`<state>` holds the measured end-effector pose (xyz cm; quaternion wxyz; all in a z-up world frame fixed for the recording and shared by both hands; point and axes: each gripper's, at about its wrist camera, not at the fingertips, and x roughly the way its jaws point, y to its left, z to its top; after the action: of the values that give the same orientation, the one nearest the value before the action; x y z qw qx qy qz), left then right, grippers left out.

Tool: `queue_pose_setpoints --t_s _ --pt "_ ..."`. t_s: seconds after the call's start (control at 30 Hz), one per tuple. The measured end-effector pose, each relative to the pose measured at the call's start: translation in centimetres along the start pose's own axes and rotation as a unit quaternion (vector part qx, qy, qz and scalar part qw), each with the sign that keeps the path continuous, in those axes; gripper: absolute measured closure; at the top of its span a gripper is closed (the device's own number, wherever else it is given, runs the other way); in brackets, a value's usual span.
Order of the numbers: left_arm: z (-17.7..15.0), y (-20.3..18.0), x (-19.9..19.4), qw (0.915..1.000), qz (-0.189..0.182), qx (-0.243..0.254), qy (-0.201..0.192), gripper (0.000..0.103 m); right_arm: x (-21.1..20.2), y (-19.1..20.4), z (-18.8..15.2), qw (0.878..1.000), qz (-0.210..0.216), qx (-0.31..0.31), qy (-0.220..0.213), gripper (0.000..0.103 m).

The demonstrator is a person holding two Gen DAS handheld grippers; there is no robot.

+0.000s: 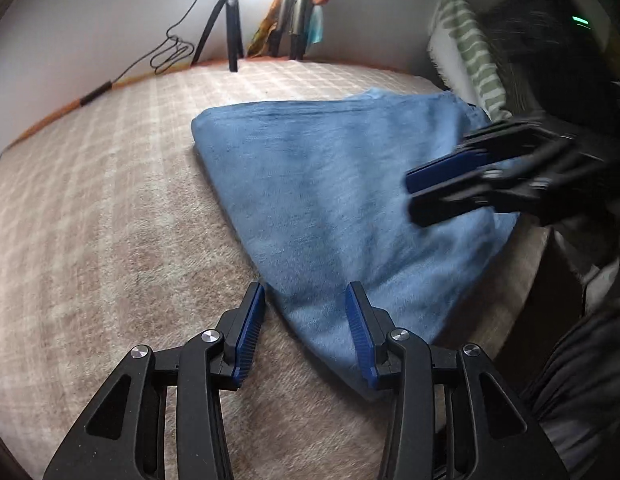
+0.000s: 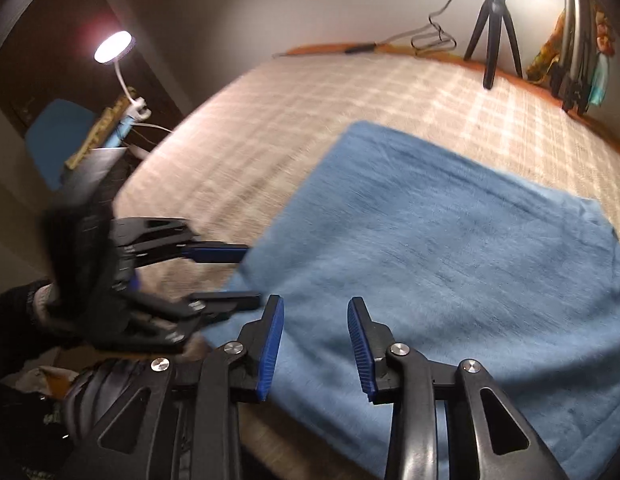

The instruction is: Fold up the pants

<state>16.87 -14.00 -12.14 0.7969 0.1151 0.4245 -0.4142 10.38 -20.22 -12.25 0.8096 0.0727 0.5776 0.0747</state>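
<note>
While the blue pants (image 1: 329, 184) lie folded into a flat block on the checked bedspread (image 1: 110, 200), near its front edge, both of your tongs stand released above them. Your left tongs (image 1: 306, 320) straddle the near corner of the cloth, one pad over the bedspread and the other over the fabric, with nothing pinched. Your right tongs (image 2: 315, 340) hover over the near edge of the pants, jaws parted and empty; both are blurred in each other's view. A small tripod (image 2: 495, 28) stands at the far side by the wall.
</note>
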Motion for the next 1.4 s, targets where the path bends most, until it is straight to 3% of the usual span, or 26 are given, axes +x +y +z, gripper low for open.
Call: queue_pose_setpoints --t_s 0.1,0.23,0.33,0.43,0.7,0.8,0.9,0.97,1.13,1.2,1.27,1.3,1.4 --pt "-0.6 0.6 -0.9 0.9998 -0.005 -0.016 -0.003 0.062 2.6 -0.1 0.3 0.999 -0.026 -0.019 0.043 0.07" --pt "-1.7 2.2 -2.8 0.9951 -0.045 -0.086 -0.019 0.063 1.1 -0.1 2.4 0.999 -0.021 -0.019 0.037 0.068" --pt "-2.4 2.9 -2.8 0.9849 -0.083 -0.151 -0.019 0.063 0.1 -0.2 5.4 1.0 -0.016 -0.005 0.021 0.062" --pt "-3.2 3.0 -2.6 0.9749 -0.113 -0.191 -0.019 0.063 0.7 0.0 8.5 1.0 0.001 0.006 0.03 0.043" --pt "-3.7 3.3 -2.3 0.9532 -0.171 -0.247 -0.034 0.063 6.3 1.9 14.2 0.993 -0.041 0.016 0.111 0.044" --pt "-3.4 3.3 -2.2 0.9483 -0.185 -0.255 -0.04 0.065 8.1 2.3 14.1 0.987 -0.069 0.017 0.141 0.044" --pt "-3.4 3.0 -2.8 0.9489 -0.191 -0.245 -0.055 0.067 9.9 2.9 14.1 0.98 -0.103 0.009 0.173 0.044" --pt "-2.9 2.9 -3.1 0.9491 -0.193 -0.239 -0.069 0.074 11.0 3.3 14.1 0.974 -0.125 0.011 0.19 0.044" --pt "-2.0 2.6 -3.9 0.9486 -0.202 -0.225 -0.092 0.074 12.8 4.3 13.8 0.963 -0.169 0.003 0.211 0.043" --pt "-1.6 2.2 -4.1 0.9508 -0.201 -0.216 -0.094 0.074 12.8 4.5 13.7 0.963 -0.175 0.002 0.206 0.047" --pt "-1.4 1.9 -4.6 0.9541 -0.193 -0.208 -0.096 0.074 12.5 4.4 13.7 0.963 -0.185 0.005 0.198 0.071" --pt "-1.4 1.7 -4.9 0.9566 -0.182 -0.206 -0.097 0.072 12.3 4.4 13.9 0.963 -0.185 0.011 0.193 0.077" --pt "-1.3 2.0 -5.1 0.9604 -0.146 -0.22 -0.089 0.054 11.1 3.1 13.4 0.973 -0.153 0.045 0.169 0.091"
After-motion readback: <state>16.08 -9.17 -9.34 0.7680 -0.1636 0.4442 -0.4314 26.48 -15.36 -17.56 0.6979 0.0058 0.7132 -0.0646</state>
